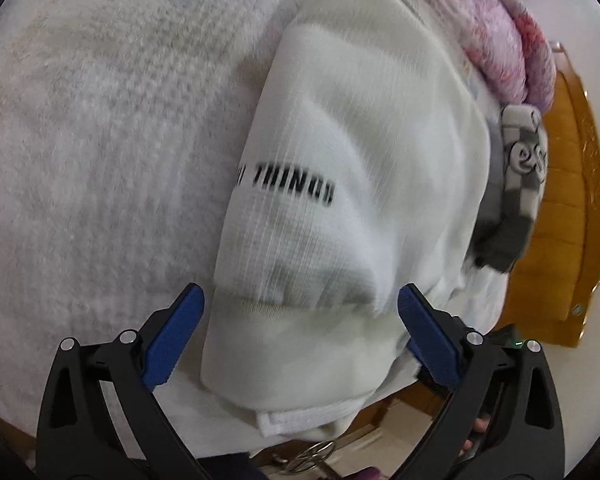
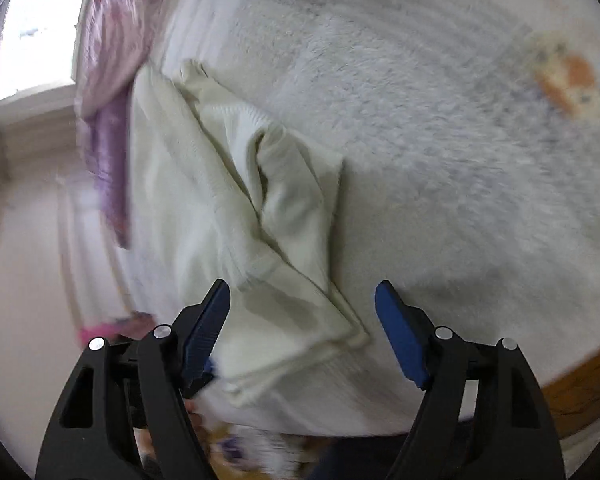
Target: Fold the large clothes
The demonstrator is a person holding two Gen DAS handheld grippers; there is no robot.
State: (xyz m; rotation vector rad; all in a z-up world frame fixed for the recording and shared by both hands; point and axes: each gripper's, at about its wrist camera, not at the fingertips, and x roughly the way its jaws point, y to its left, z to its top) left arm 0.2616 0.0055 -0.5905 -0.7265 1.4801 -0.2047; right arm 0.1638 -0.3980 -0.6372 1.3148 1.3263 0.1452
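Note:
A white knit sweater (image 1: pixel 352 152) with black lettering lies folded on a fluffy white blanket (image 1: pixel 100 140). My left gripper (image 1: pixel 300 300) is open, its blue fingers (image 1: pixel 176 332) straddling the sweater's ribbed hem just above it, holding nothing. In the right wrist view the same sweater (image 2: pixel 228 208) lies with a sleeve folded across it. My right gripper (image 2: pixel 302 300) is open and empty, above the sweater's near corner.
A pink and purple quilt (image 1: pixel 504 28) is bunched along the bed's far side, and also shows in the right wrist view (image 2: pixel 108 60). A grey checked cloth (image 1: pixel 520 176) lies beside the sweater. A wooden bed frame (image 1: pixel 568 208) borders the blanket. A window (image 2: pixel 36 32) is at left.

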